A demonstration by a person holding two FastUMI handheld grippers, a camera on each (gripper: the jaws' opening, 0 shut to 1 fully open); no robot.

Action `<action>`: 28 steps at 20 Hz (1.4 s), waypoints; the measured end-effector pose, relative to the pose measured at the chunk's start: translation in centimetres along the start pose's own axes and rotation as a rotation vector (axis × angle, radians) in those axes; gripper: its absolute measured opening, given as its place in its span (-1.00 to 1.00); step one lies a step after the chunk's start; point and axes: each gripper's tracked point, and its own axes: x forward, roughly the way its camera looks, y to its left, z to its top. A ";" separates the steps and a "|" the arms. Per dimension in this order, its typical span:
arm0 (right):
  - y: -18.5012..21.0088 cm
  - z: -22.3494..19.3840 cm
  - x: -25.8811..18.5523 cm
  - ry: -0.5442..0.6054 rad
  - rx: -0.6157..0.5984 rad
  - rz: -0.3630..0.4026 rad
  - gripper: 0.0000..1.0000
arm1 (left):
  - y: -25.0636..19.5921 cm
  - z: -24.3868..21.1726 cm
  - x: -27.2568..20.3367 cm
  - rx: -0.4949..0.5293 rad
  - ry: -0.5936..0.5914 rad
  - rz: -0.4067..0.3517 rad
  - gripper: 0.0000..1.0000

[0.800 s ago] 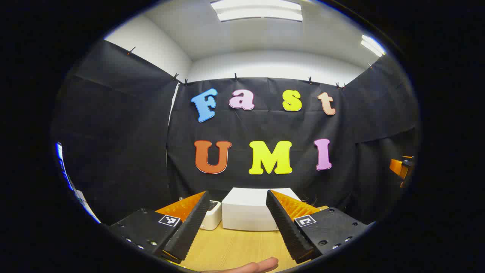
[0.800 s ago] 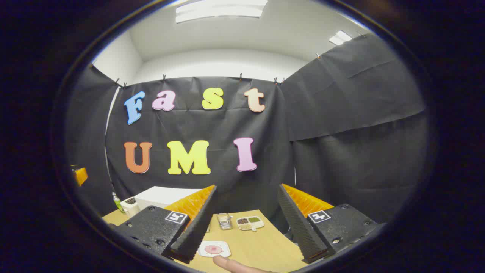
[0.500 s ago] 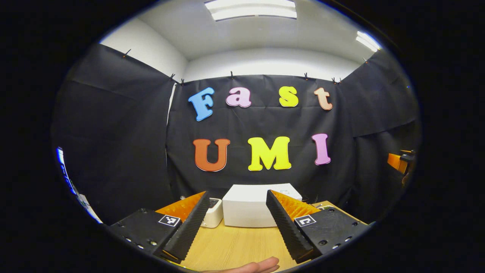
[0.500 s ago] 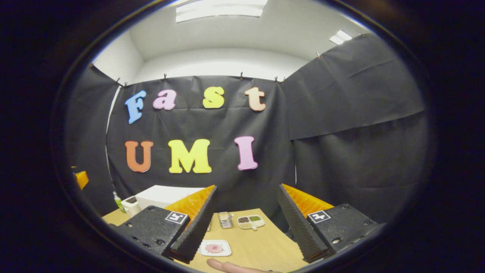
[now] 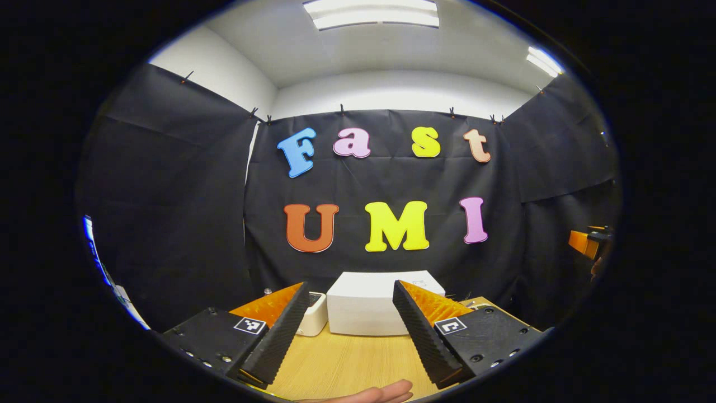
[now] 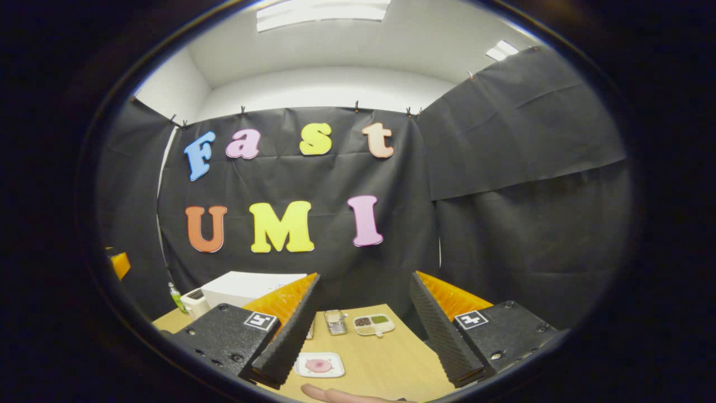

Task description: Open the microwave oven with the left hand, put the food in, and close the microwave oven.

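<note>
The white box-shaped microwave oven (image 5: 373,305) sits low in the centre of the left gripper view, at the far edge of the pale wooden table (image 5: 347,364) against the black cloth, framed between the fingers of the left gripper (image 5: 344,330), whose jaws stand spread apart with nothing between them. The food, a pink round piece on a small white square plate (image 6: 319,365), lies at the bottom centre of the right gripper view, near the spread, empty fingers of the right gripper (image 6: 363,330). The oven looks like a stiff, fairly heavy shell that should stay put when its door is pulled; the plate is probably light, rigid and smooth, so it is best pinched at its rim and kept level so that the food does not slide. The oven's door and handle cannot be made out, since the front shows as one plain white face, so where to take hold is uncertain. A small cream-white appliance (image 5: 312,314) beside the oven is partly hidden by the left finger, and a fingertip (image 5: 386,392) is cut off at the bottom edge. A white divided dish of dark and green bits (image 6: 373,324) and a small clear container (image 6: 335,322) are too small to identify.
</note>
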 end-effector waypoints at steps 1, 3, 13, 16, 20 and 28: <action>0.1 0.0 0.1 -0.001 -0.002 0.007 0.82 | -0.1 0.0 0.2 0.000 -0.002 0.003 0.87; -0.2 0.1 0.5 -0.013 -0.008 0.007 0.82 | -0.4 -0.4 1.5 0.000 -0.007 0.013 0.87; -3.5 -1.9 3.4 -0.026 -0.011 -0.019 0.82 | -5.2 -9.3 11.7 -0.018 0.059 -0.002 0.87; -3.9 -1.9 4.0 -0.025 -0.015 -0.011 0.82 | -8.1 -12.7 15.0 -0.007 0.055 -0.055 0.87; -4.0 -1.3 4.4 -0.032 -0.013 0.007 1.00 | -12.3 -18.9 18.8 -0.025 0.132 -0.111 0.87; -4.1 -0.3 4.3 -0.063 -0.041 0.012 0.82 | -17.2 -27.9 26.4 -0.012 0.173 -0.137 0.91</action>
